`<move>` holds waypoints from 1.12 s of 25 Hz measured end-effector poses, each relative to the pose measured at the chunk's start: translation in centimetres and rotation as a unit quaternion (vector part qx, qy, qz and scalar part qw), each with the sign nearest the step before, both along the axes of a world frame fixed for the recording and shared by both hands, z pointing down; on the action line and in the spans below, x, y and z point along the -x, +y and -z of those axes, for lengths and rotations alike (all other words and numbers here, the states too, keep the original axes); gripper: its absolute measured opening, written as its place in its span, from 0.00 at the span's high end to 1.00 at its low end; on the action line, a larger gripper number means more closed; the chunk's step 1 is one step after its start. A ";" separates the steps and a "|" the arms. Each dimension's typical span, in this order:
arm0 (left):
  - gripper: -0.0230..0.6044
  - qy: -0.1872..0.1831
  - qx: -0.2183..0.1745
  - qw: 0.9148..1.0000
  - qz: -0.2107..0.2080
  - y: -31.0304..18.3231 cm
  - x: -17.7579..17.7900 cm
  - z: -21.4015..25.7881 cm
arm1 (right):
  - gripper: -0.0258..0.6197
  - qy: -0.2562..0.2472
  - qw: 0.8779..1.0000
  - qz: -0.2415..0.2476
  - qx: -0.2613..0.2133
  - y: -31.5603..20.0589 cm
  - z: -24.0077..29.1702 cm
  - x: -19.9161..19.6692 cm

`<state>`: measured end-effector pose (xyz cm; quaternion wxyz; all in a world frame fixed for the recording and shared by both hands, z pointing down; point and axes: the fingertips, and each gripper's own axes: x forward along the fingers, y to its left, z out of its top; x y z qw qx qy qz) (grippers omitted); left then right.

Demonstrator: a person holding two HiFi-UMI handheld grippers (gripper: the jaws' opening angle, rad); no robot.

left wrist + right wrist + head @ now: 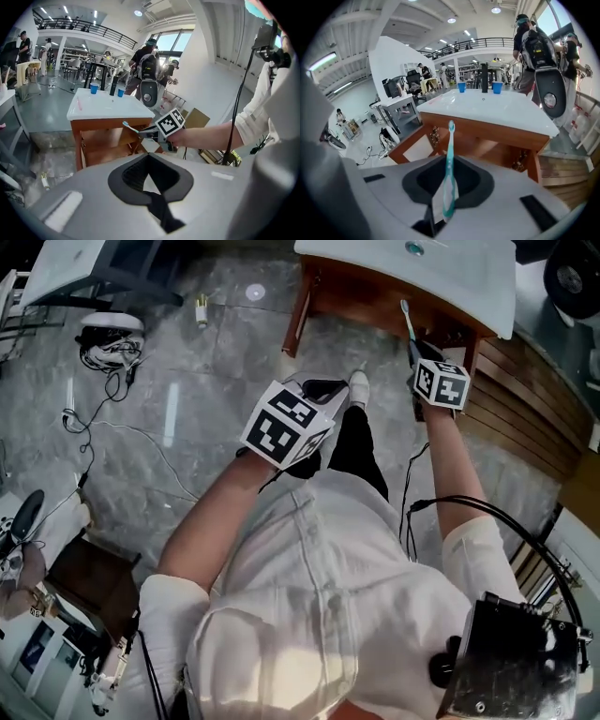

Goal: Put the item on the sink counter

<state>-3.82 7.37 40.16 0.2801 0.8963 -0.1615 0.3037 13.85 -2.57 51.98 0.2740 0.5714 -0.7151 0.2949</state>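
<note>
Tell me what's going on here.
A person holds a gripper in each hand. The right gripper is shut on a teal toothbrush, bristle end forward, pointed toward the white sink counter on its wooden stand. The toothbrush is not yet on the counter. The left gripper carries nothing.

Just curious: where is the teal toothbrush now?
In the right gripper view, the teal-and-white plastic toothbrush is clamped between the fingers of the right gripper, head pointing at the white-topped wooden sink counter.
</note>
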 end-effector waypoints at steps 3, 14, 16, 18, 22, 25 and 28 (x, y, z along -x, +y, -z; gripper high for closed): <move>0.96 -0.003 0.012 1.000 -0.005 0.8 -0.5 -1.5 | 0.89 -0.001 1.000 0.012 0.015 1.3 -2.6 1.7; 0.96 -0.036 0.080 0.996 0.011 0.0 -1.9 -9.7 | 0.89 -0.041 0.997 -0.034 0.055 -2.3 -13.7 2.9; 0.96 -0.043 0.091 0.995 0.016 -0.9 -2.1 -10.8 | 0.89 -0.046 0.996 -0.042 0.057 -3.9 -15.3 2.9; 0.96 -0.040 0.101 0.994 0.025 -1.9 -2.5 -11.5 | 0.89 -0.054 0.995 -0.055 0.059 -5.7 -16.9 2.7; 0.96 -0.042 0.110 0.992 0.043 -4.3 -3.2 -13.4 | 0.89 -0.079 0.990 -0.095 0.068 -9.1 -20.4 1.9; 0.96 -0.042 0.119 0.991 0.053 -5.8 -3.8 -14.8 | 0.89 -0.078 0.989 -0.106 0.071 -11.4 -23.0 1.4; 0.96 -0.038 0.131 0.989 0.063 -6.6 -4.7 -16.7 | 0.89 -0.075 0.989 -0.106 0.072 -13.6 -25.7 0.9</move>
